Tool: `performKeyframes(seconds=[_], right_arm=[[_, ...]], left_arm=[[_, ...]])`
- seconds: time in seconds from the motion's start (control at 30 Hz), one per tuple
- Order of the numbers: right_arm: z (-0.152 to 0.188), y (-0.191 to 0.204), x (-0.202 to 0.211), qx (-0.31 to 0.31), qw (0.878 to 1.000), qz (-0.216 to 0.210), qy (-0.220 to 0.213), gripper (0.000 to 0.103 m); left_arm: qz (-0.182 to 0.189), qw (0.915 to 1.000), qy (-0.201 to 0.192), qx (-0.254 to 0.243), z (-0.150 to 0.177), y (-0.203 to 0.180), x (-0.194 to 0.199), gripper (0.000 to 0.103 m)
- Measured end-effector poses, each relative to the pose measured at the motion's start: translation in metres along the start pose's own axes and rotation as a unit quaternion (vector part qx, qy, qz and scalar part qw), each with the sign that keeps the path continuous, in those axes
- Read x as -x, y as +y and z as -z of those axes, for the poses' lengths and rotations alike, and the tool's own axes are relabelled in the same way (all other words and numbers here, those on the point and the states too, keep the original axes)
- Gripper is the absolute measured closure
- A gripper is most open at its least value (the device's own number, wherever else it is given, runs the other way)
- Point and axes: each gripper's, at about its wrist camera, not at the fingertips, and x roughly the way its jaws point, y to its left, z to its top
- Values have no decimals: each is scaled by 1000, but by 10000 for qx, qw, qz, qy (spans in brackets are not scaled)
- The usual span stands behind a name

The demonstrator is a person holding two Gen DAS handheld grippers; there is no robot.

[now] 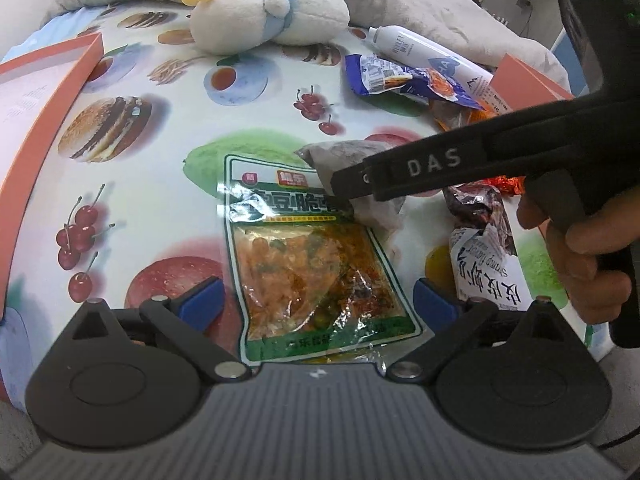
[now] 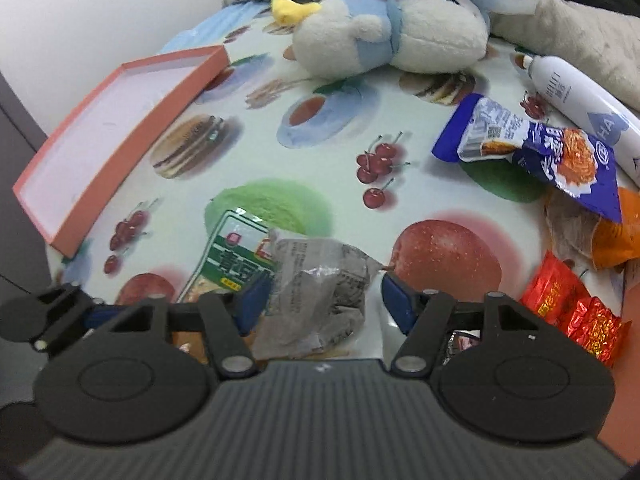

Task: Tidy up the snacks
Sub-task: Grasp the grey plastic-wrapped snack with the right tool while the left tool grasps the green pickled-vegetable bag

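Observation:
A green-edged pea snack packet point(image 1: 312, 264) lies flat on the fruit-print table point(image 1: 160, 168), between the open fingers of my left gripper point(image 1: 318, 304). A crumpled grey snack packet point(image 2: 316, 300) lies partly over its top end point(image 2: 236, 260). My right gripper point(image 2: 326, 304) is open with its blue pads either side of the grey packet; in the left wrist view it point(image 1: 352, 184) comes in from the right over that packet point(image 1: 348, 160). A blue-and-white packet point(image 2: 532, 152), red foil packets point(image 2: 576, 304) and a shrimp-flavour packet point(image 1: 488, 264) lie to the right.
An open orange box lid point(image 2: 116, 136) lies at the left of the table, also in the left wrist view point(image 1: 48, 120). A second orange box point(image 1: 524, 84) is at the right. A plush duck point(image 2: 384, 36) and a white spray bottle point(image 2: 576, 96) lie at the back.

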Motion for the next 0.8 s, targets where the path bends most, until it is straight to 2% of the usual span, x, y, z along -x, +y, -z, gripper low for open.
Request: performKeyframes(seconds=[0.1,0.27,0.4,0.57,0.8], right_arm=[[1,-2,0,-72,10000,46,-45,57],[8,1,11,151,9993,299,-155,58],[17,-4,25,150,9978,600,-258,58],[29,-21,43,-271,9962,732,-394,58],[48,-26,65,-439,9940,851,-521,58]], left_arm=[[-67,10000,6,46,-1,-1,-1,1],[-264,9996,74,3,-4,-5,-6,0],[-647,9978,85,-95,-7,-14,-13,0],[-934,9954,95,-181,-6,-23,-21,1],[-956,9947,67,-381,-6,-24,-19,17]])
